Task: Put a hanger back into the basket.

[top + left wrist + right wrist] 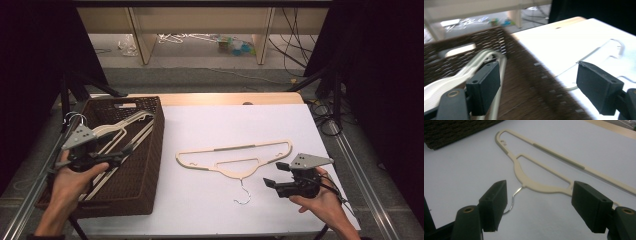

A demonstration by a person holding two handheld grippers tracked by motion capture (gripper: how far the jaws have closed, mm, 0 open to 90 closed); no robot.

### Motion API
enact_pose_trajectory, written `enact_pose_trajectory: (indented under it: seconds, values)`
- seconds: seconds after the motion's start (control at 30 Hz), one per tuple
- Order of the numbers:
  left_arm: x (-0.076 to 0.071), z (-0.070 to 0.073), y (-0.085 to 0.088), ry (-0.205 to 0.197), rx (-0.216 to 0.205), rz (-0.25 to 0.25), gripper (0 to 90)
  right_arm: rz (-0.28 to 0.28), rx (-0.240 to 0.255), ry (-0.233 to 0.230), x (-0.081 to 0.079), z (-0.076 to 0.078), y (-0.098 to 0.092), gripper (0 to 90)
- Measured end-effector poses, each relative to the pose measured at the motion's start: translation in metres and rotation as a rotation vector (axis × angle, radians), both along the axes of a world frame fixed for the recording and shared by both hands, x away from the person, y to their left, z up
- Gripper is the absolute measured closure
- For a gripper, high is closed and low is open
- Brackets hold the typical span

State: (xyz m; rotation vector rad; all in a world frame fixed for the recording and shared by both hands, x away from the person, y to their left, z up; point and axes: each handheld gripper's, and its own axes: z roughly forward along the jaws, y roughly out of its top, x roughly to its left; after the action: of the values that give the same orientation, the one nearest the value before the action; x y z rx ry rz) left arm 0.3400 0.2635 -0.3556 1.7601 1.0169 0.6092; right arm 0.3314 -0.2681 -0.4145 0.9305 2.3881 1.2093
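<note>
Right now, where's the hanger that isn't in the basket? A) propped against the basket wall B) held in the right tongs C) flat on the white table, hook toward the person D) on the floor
C: the hanger lies flat on the white table, hook toward the person; the right tongs stand open beside it, not touching it.

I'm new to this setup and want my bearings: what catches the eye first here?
A cream hanger lies flat mid-table on the white sheet, hook toward the person. Left of it a dark woven basket holds more hangers, with the left gripper over it, jaws open.
</note>
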Motion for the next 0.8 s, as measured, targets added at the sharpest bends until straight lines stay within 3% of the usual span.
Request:
enact_pose_trajectory:
  seconds: [0.07, 0.23, 0.33, 0.43, 0.5, 0.57, 0.7, 0.8]
  values:
    - [-0.004, 0.0, -0.014, -0.027, 0.009, -0.04, 18.3, -0.009, 0.003, -0.005, 0.0, 0.0, 0.0, 29.4]
    - [-0.019, 0.001, -0.051, -0.059, -0.04, -0.121, 18.3, -0.019, 0.021, -0.011, 0.001, 0.0, 0.0, 27.4]
    - [-0.028, -0.002, -0.071, -0.084, -0.048, -0.176, 18.1, -0.034, 0.028, -0.029, 0.001, -0.001, -0.001, 26.0]
    - [-0.037, -0.007, -0.088, -0.063, -0.067, -0.21, 18.0, -0.039, 0.031, -0.029, 0.001, -0.001, -0.001, 23.6]
    - [-0.045, -0.015, -0.104, -0.052, -0.064, -0.243, 17.9, -0.023, 0.045, -0.004, 0.001, 0.0, 0.0, 23.2]
    - [-0.049, -0.022, -0.113, -0.031, -0.067, -0.267, 17.9, -0.025, 0.048, -0.022, 0.001, -0.001, 0.001, 22.6]
    - [-0.055, -0.031, -0.121, -0.024, -0.06, -0.292, 16.9, -0.007, 0.047, -0.054, 0.001, -0.002, 0.0, 19.9]
    - [-0.059, -0.041, -0.127, -0.012, -0.057, -0.296, 16.9, 0.003, 0.051, -0.019, 0.001, -0.004, 0.0, 19.0]
